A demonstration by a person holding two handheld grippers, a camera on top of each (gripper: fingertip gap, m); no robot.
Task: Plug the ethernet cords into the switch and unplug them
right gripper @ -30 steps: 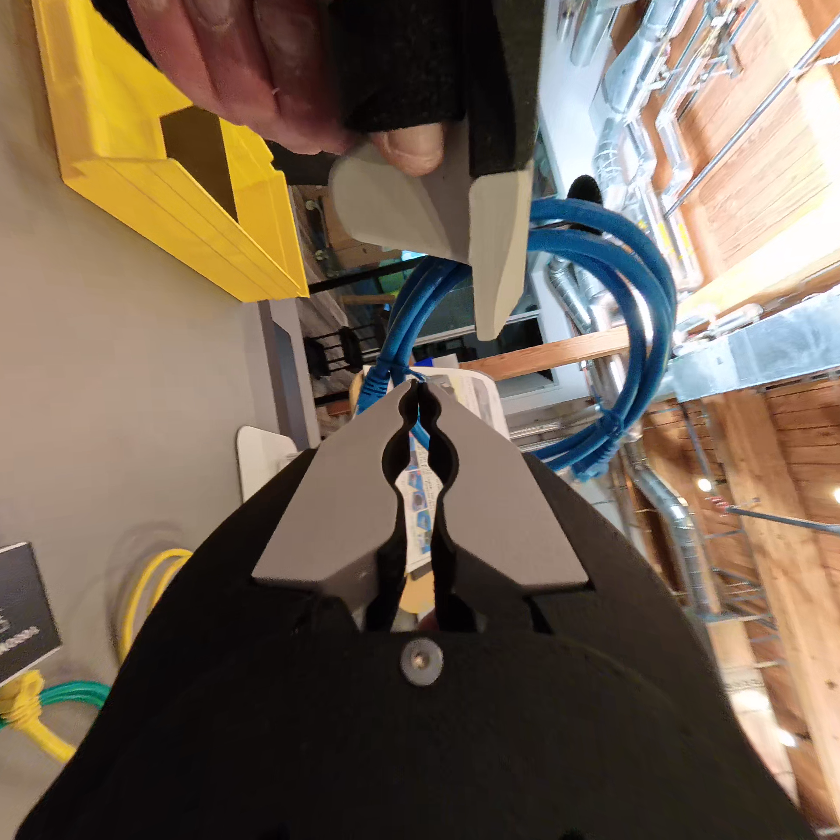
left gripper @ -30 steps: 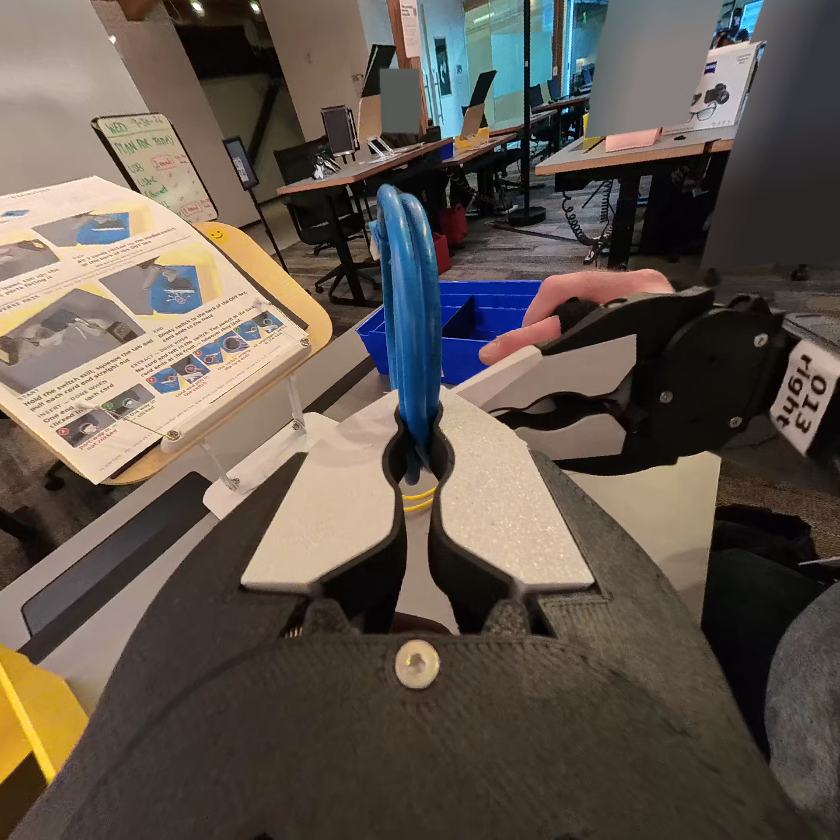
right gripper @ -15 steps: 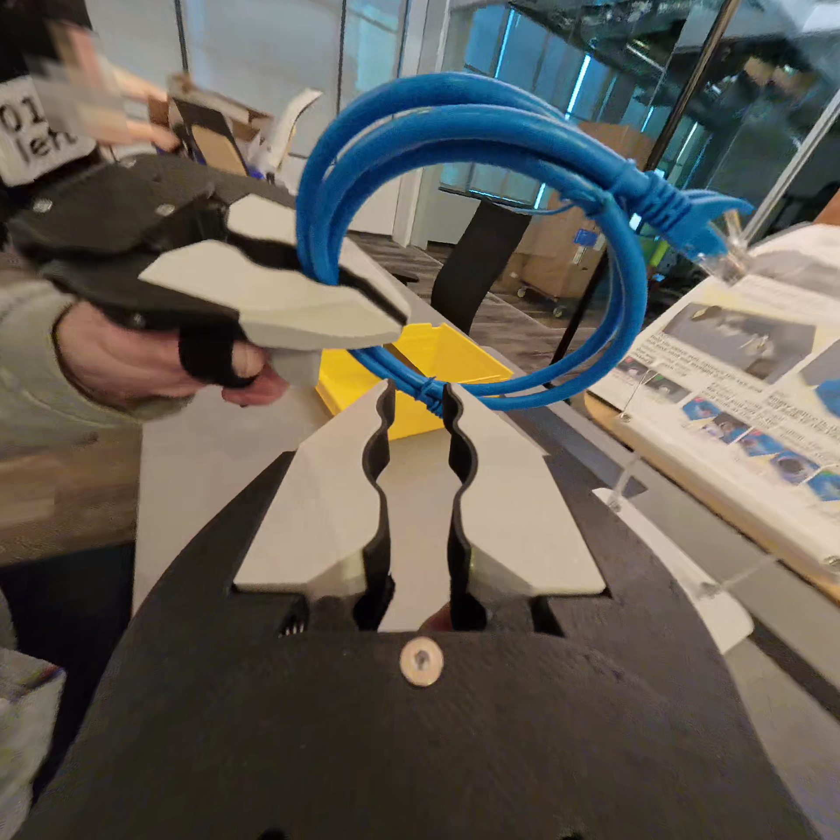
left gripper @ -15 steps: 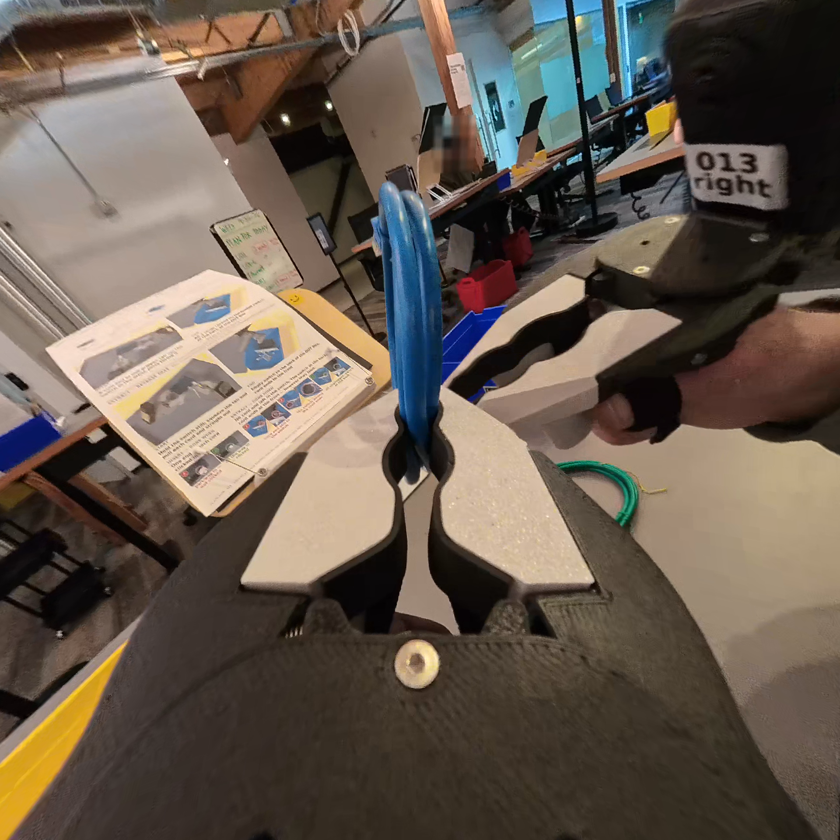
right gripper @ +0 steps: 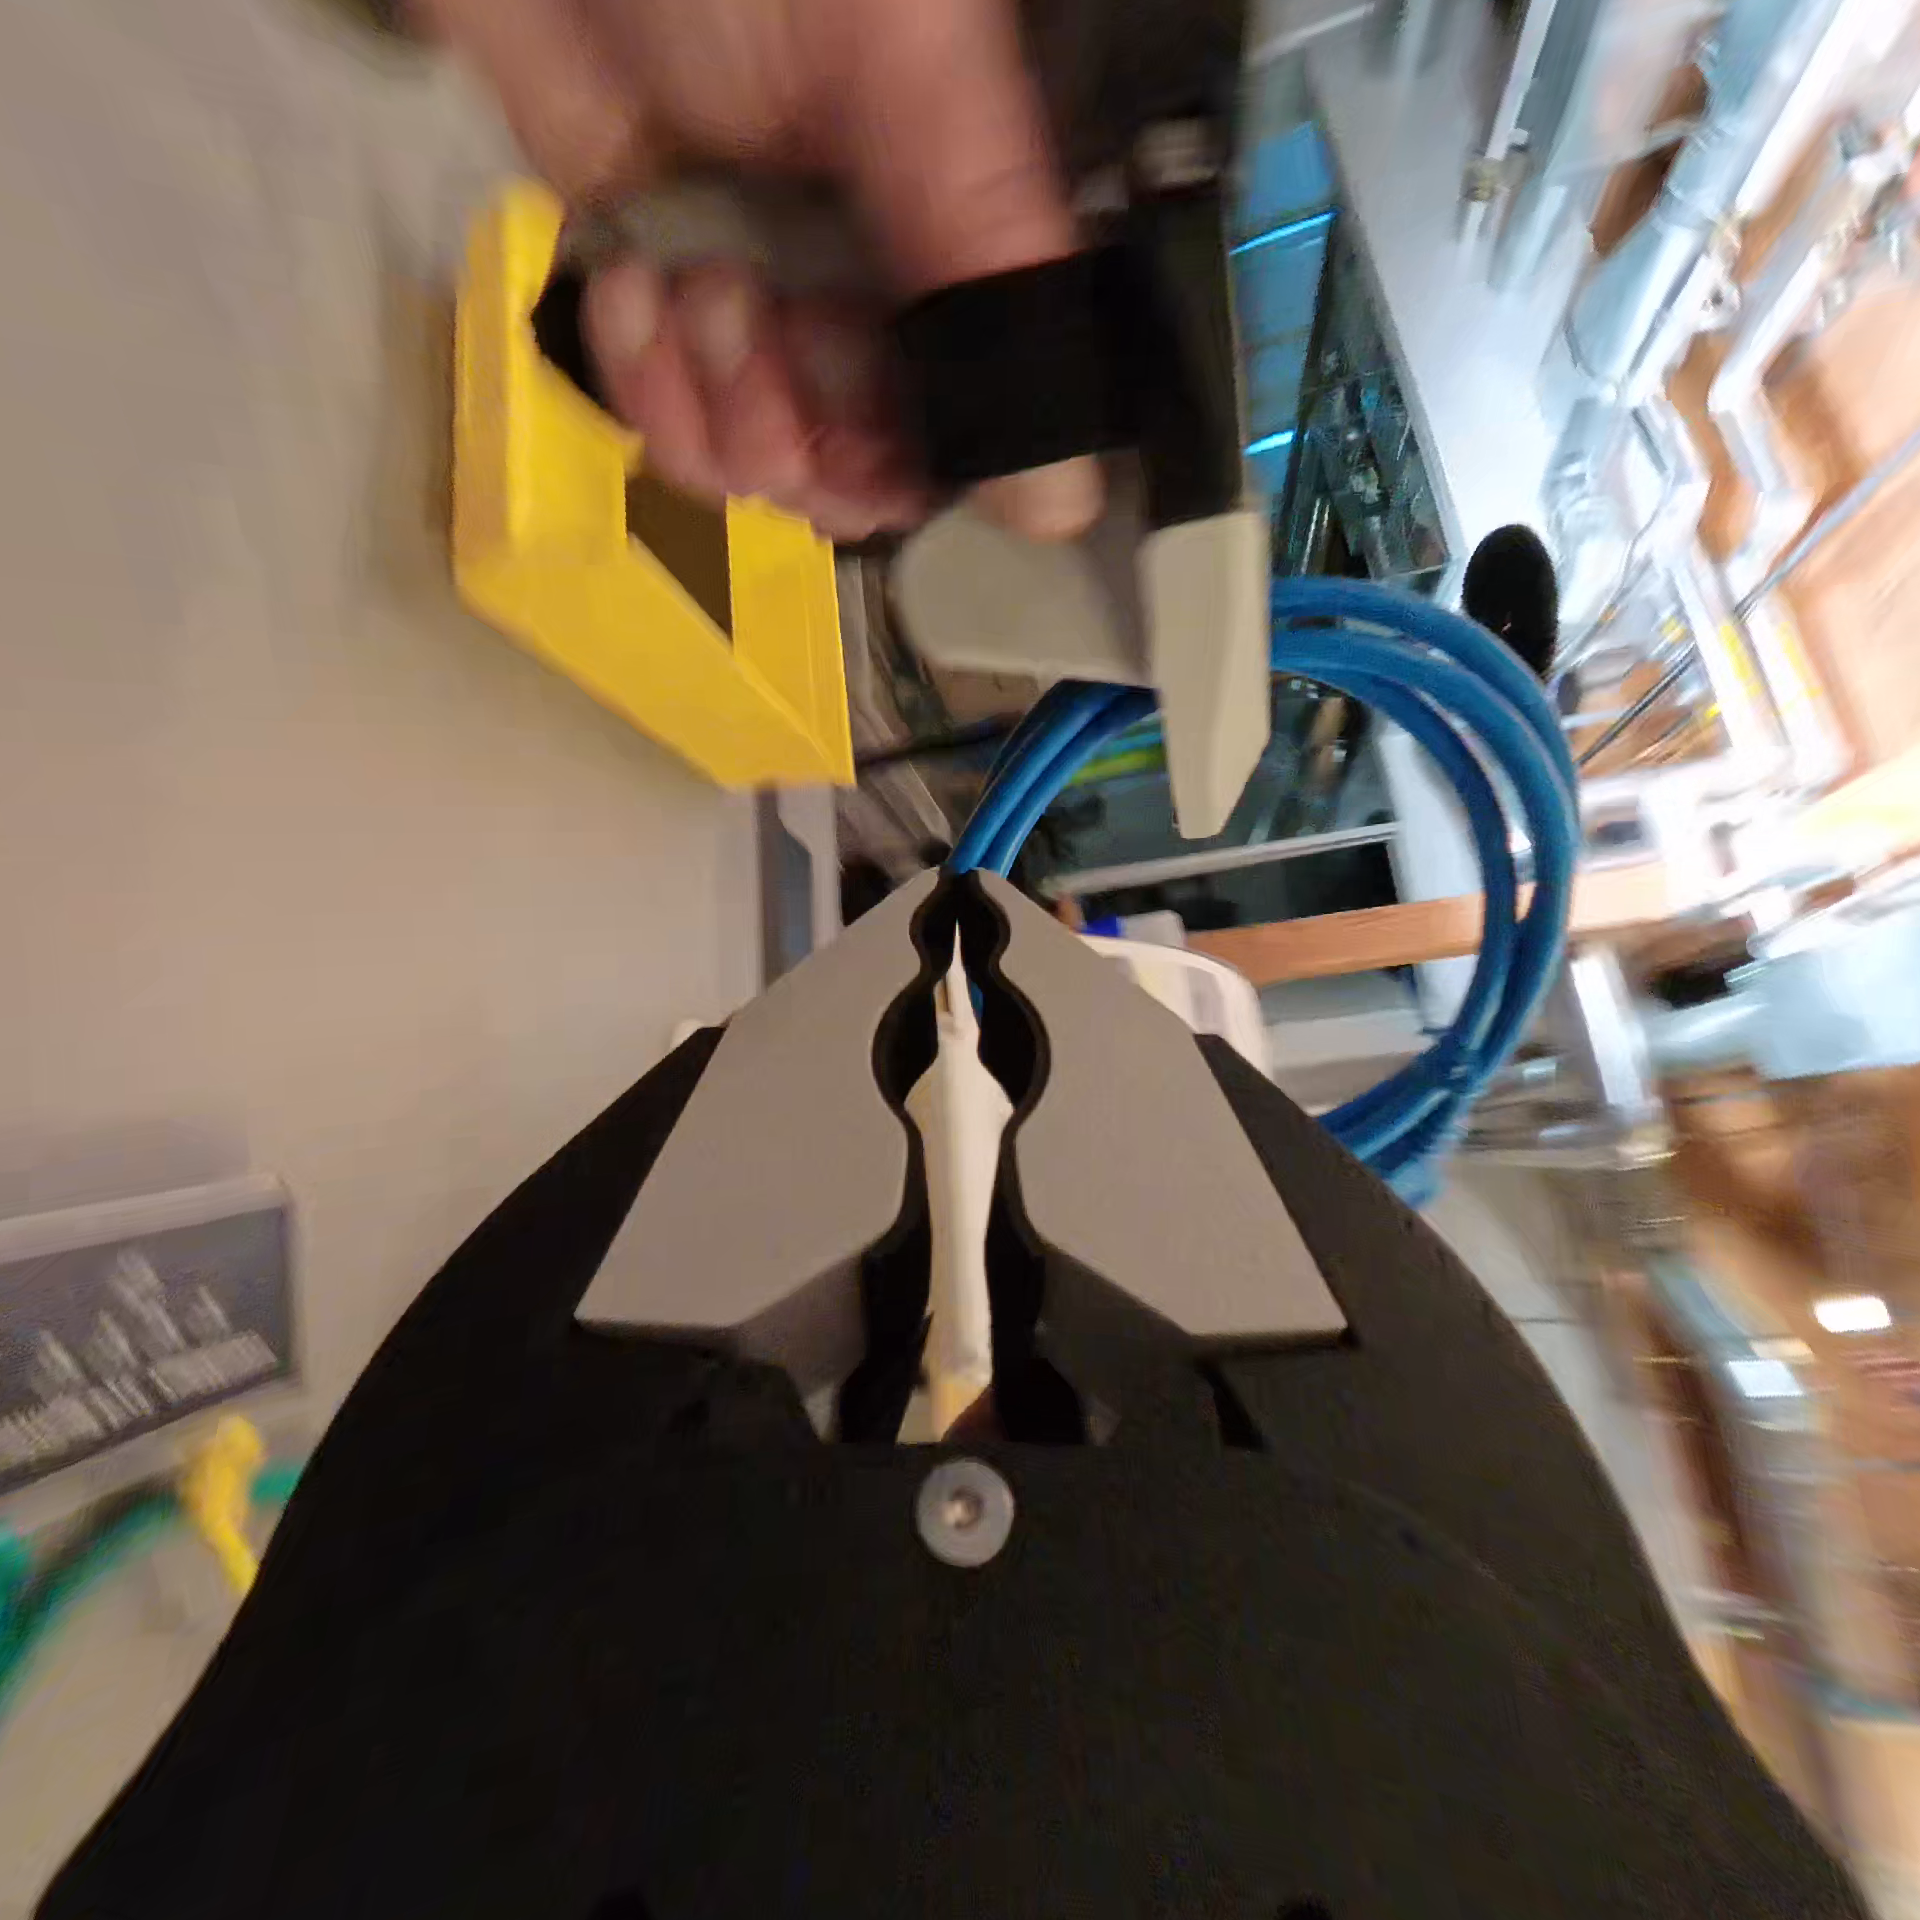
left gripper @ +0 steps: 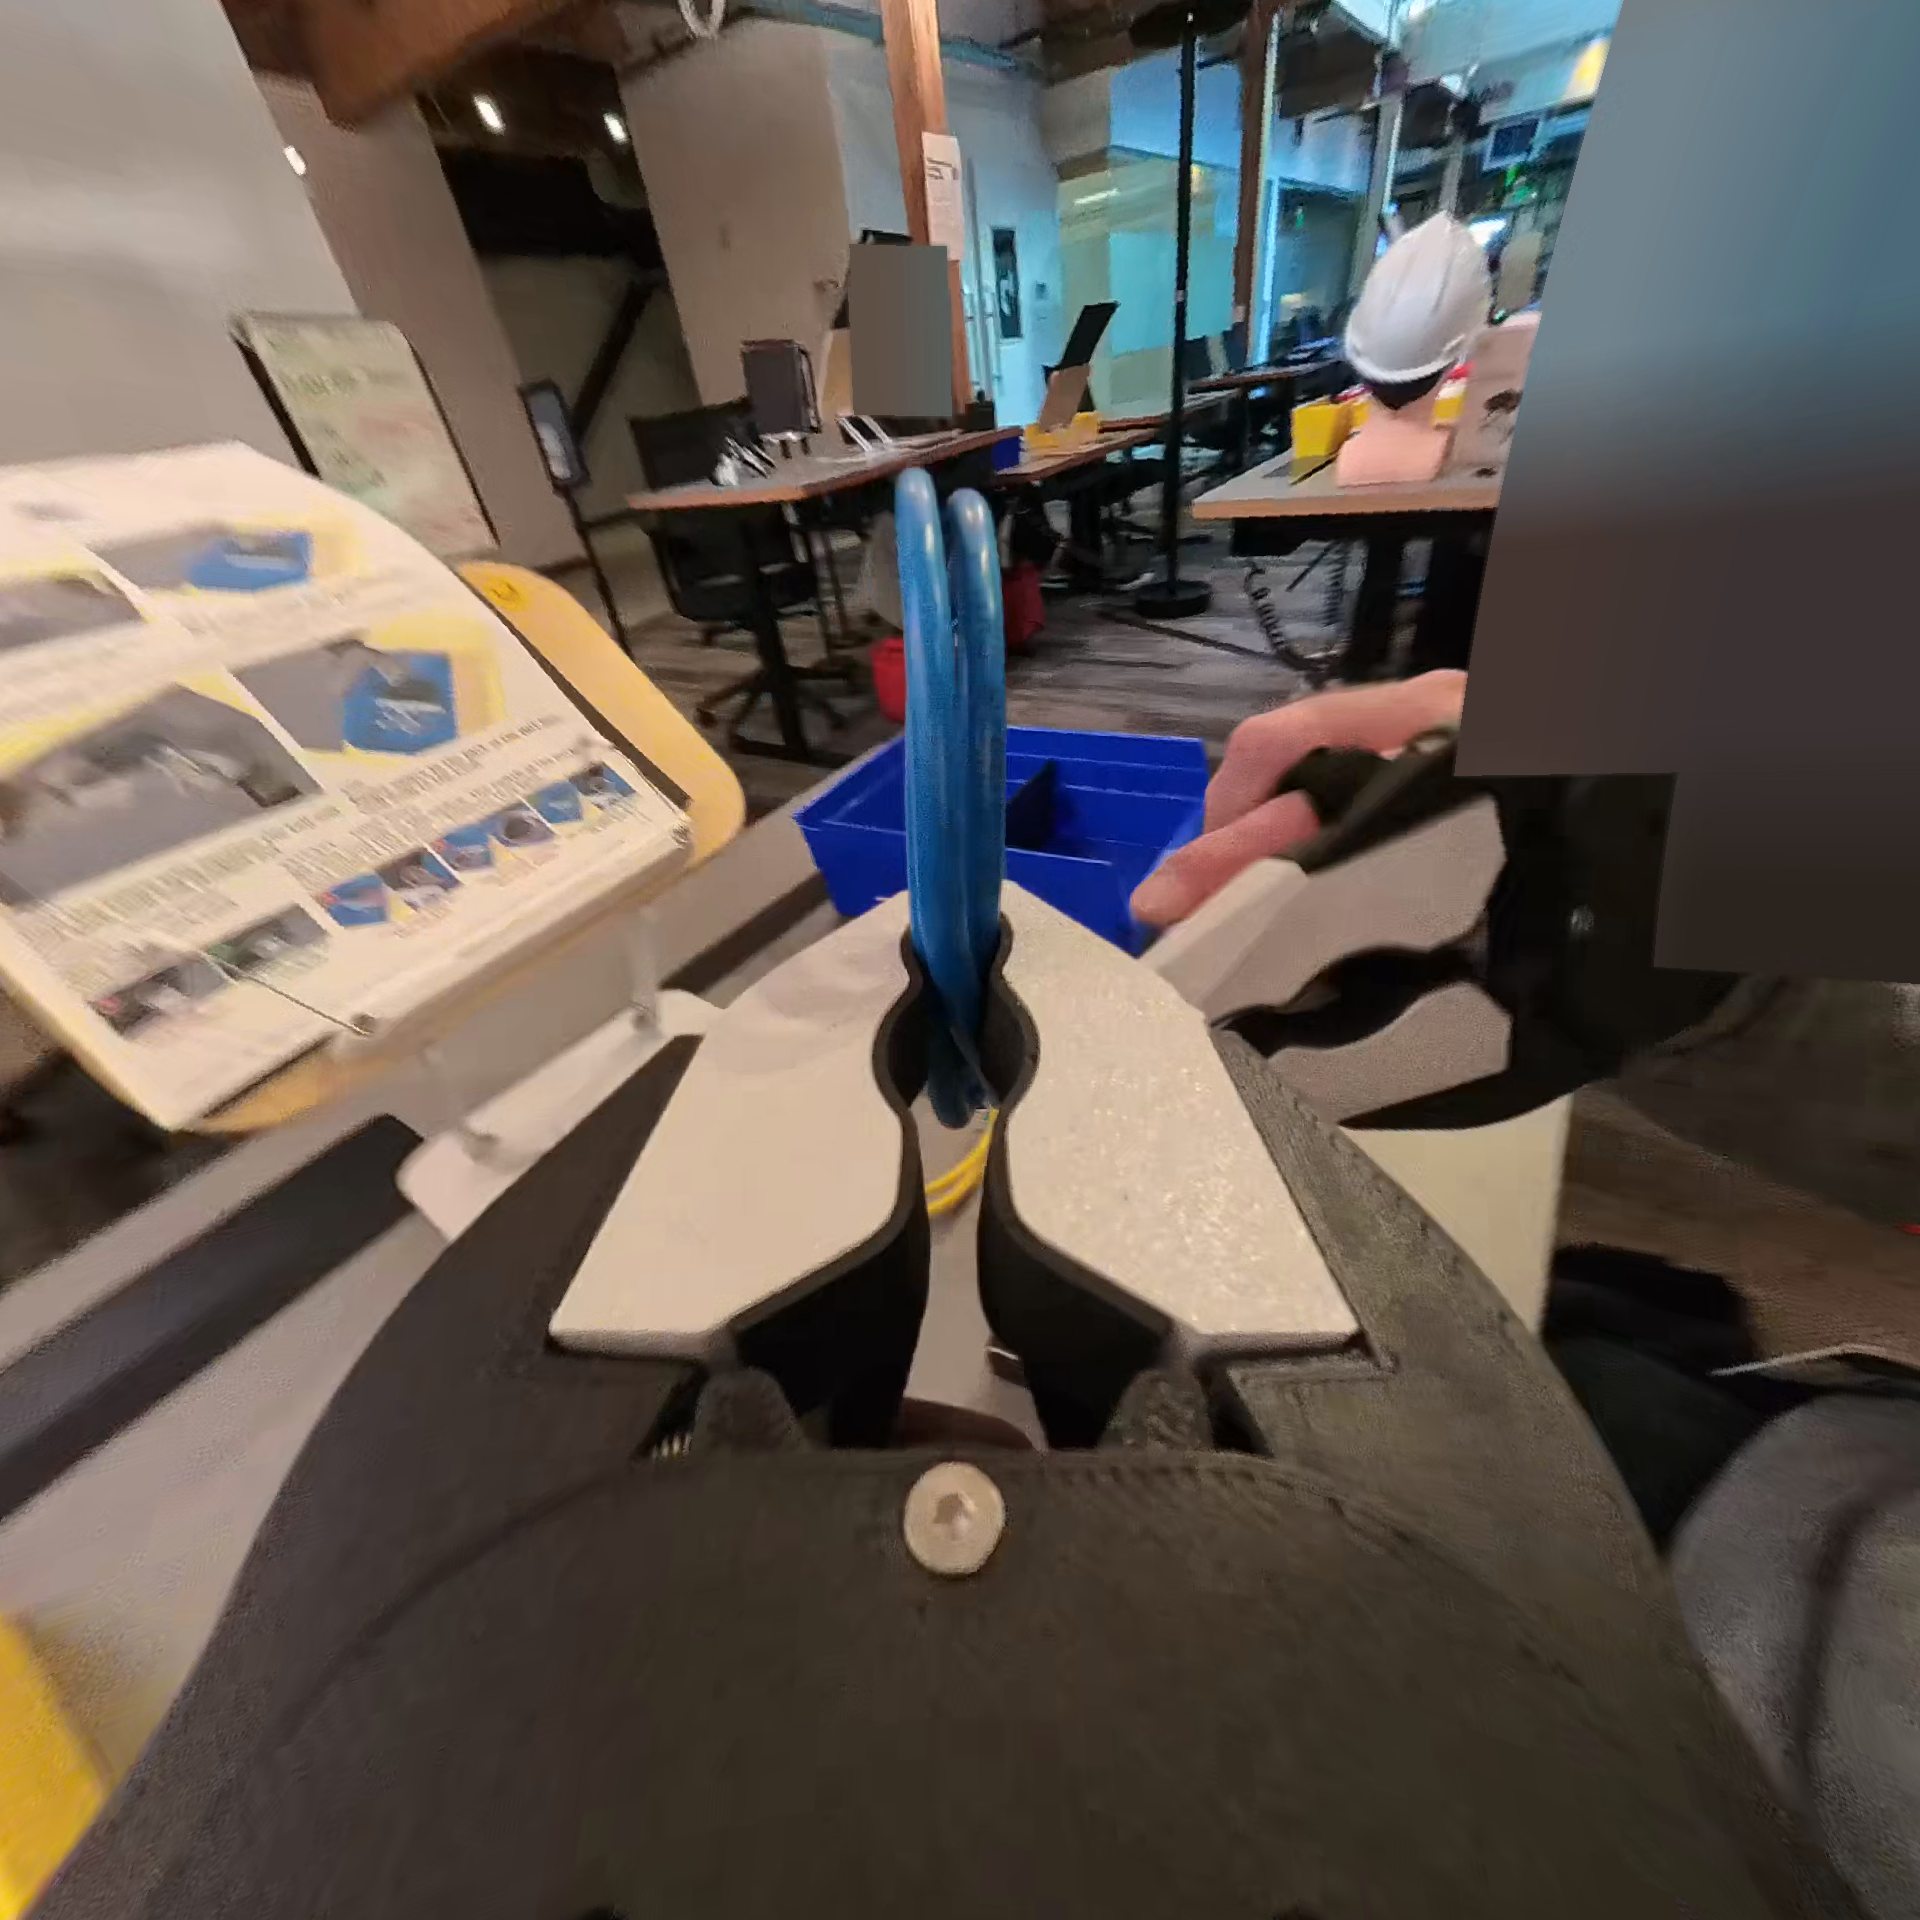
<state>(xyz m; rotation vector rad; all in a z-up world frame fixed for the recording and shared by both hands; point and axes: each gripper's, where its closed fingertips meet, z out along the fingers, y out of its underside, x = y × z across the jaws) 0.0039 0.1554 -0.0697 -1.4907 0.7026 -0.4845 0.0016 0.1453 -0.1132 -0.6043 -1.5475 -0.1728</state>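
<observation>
My left gripper (left gripper: 956,935) is shut on a coiled blue ethernet cord (left gripper: 951,675) and holds the coil upright above the grey table. The right wrist view is rolled sideways and blurred. In it my right gripper (right gripper: 961,883) has its tips closed on strands of the blue cord (right gripper: 1507,831), just below the left gripper (right gripper: 1174,748). In the left wrist view the right gripper (left gripper: 1236,987) comes in from the right, partly hidden. The dark switch (right gripper: 135,1320) lies on the table, with a yellow cord (right gripper: 223,1496) and a green cord (right gripper: 62,1590) beside it.
An instruction sheet on a tilted stand (left gripper: 312,779) is at the table's far left. A blue divided bin (left gripper: 1091,821) sits at the far edge. A yellow bin (right gripper: 623,623) sits on the table behind the left hand. Desks and chairs fill the room beyond.
Half a second ago my right gripper was upright with jaws open around the cord; now it is rolled sideways and shut on it. The left gripper tipped up and came back down, still holding the coil.
</observation>
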